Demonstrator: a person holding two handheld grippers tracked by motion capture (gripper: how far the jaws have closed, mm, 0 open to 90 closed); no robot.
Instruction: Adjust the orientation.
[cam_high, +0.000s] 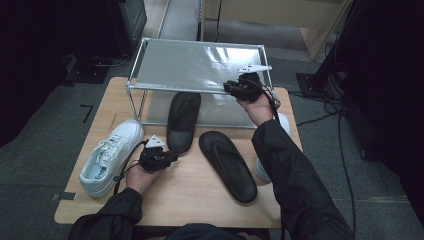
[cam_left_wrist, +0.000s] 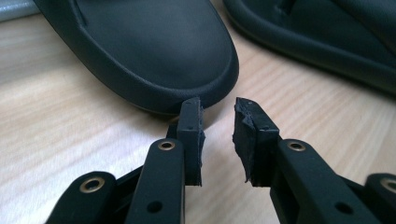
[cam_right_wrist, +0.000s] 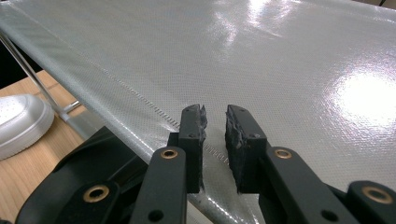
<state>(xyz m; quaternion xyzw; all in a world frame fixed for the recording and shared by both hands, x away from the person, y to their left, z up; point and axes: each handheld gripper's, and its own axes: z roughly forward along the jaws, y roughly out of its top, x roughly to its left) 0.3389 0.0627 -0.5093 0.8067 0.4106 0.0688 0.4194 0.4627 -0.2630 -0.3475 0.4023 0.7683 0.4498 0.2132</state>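
Two sets of black jaws stand narrowly parted and hold nothing: those of the left gripper (cam_left_wrist: 218, 116) hover just short of the rounded end of a black slipper (cam_left_wrist: 154, 51), its rim close to the left pad, while those of the right gripper (cam_right_wrist: 215, 122) hang over the front edge of a shoe rack's shiny grey top shelf (cam_right_wrist: 280, 60), gripping nothing. Judging by the layout, the work of shelving footwear has barely begun: the top shelf lies bare, the slipper lies partly under the rack (cam_high: 200, 65), and its mate, a second black slipper (cam_high: 227, 165), lies flat on the wooden table (cam_high: 200, 200). A white sneaker (cam_high: 112, 155) waits at the table's left edge, and another white shoe (cam_high: 284, 122) peeks out beyond the person's right sleeve.
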